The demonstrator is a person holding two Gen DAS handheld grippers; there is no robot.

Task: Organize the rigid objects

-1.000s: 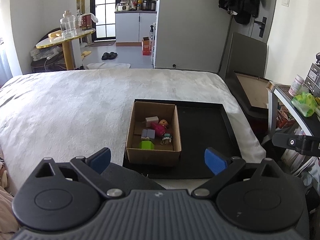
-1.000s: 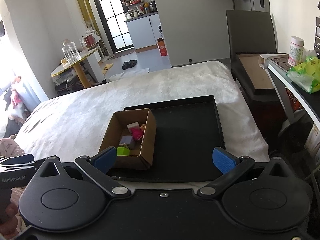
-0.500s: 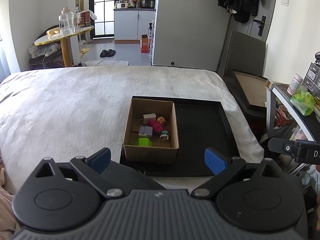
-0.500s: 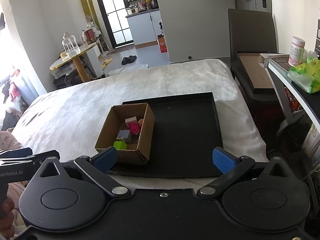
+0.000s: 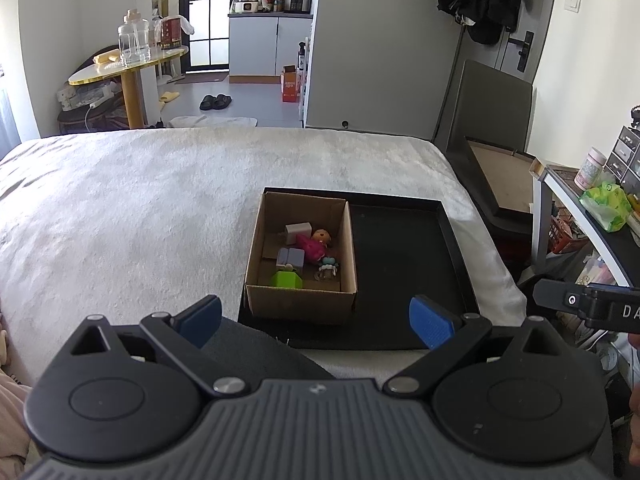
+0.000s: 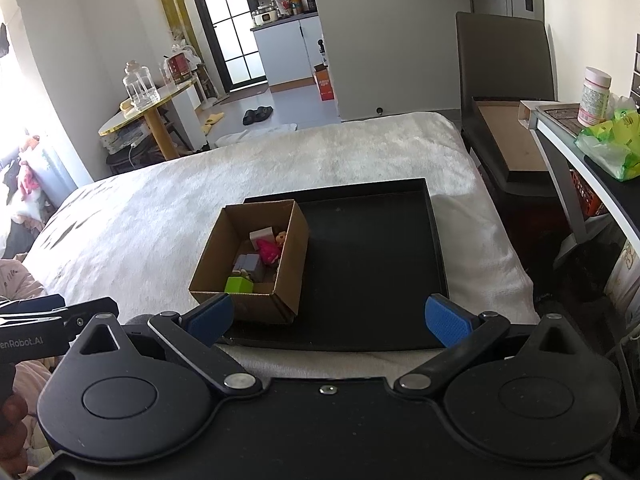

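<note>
1. While both tools hang above the near edge of the bed, the left gripper [image 5: 316, 322] has its blue pads spread wide with nothing between them; the right gripper [image 6: 329, 320] is just as wide and just as empty.
2. Ahead of the left gripper and slightly below it lies a black tray [image 5: 452, 240] on the white bedspread [image 5: 140, 208]; a cardboard box [image 5: 300, 304] sits in the tray's left part, its near wall just beyond the left fingertip's line.
3. Inside the box, from far to near: a white block [image 5: 298, 231] touching a small doll in pink [image 5: 314, 248] with an orange head; a grey-lilac block [image 5: 291, 257] beside the doll; a green block [image 5: 286, 279] against the near wall; a small pale figure [image 5: 328, 268] to the green block's right, too small to identify, possibly a toy animal.
4. From the right gripper, the same box [image 6: 256, 256] stands ahead and to the left, with the tray [image 6: 380, 264] stretching bare ahead and to the right; the green block [image 6: 239, 285] shows nearest the left pad.
5. Beyond the bed to the left stands a round yellow table [image 5: 128, 68] with a clear jar [image 5: 134, 42]; to the right, a dark chair [image 6: 504, 64].
</note>
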